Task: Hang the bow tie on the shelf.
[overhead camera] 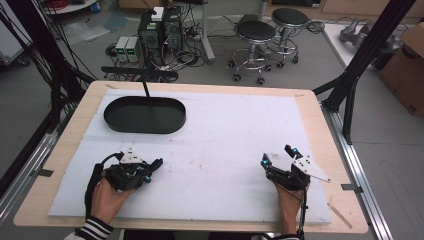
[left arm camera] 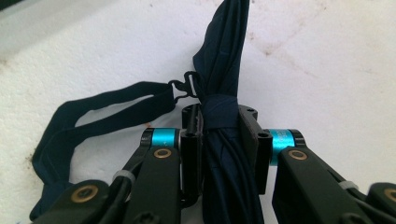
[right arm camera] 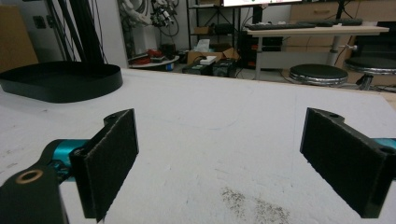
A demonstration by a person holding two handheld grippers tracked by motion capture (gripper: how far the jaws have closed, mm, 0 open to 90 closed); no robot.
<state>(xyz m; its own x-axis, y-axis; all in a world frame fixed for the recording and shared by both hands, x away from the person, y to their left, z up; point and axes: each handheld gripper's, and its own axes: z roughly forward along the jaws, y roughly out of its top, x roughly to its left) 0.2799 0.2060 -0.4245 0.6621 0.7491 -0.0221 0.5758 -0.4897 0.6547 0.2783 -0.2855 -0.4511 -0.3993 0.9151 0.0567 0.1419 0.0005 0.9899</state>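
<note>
The left gripper (left arm camera: 220,140) clamped a navy bow tie (left arm camera: 223,84) at its knot, lower centre; lifting slowly should keep the strap (left arm camera: 100,109) trailing untangled.

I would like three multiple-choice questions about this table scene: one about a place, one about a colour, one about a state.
1. Where is the black oval metal tray?
A far left of the table
B near right corner
C on the floor

2. What colour is the folded cloth bow tie?
A red
B dark navy
C yellow

3. How are the right tongs?
A shut on a cup
B open with nothing between
C shut on the strap

Answers: 1 A, it lies beyond the left tongs; 2 B, the left gripper view shows it; 3 B, the pads stand wide apart.
</note>
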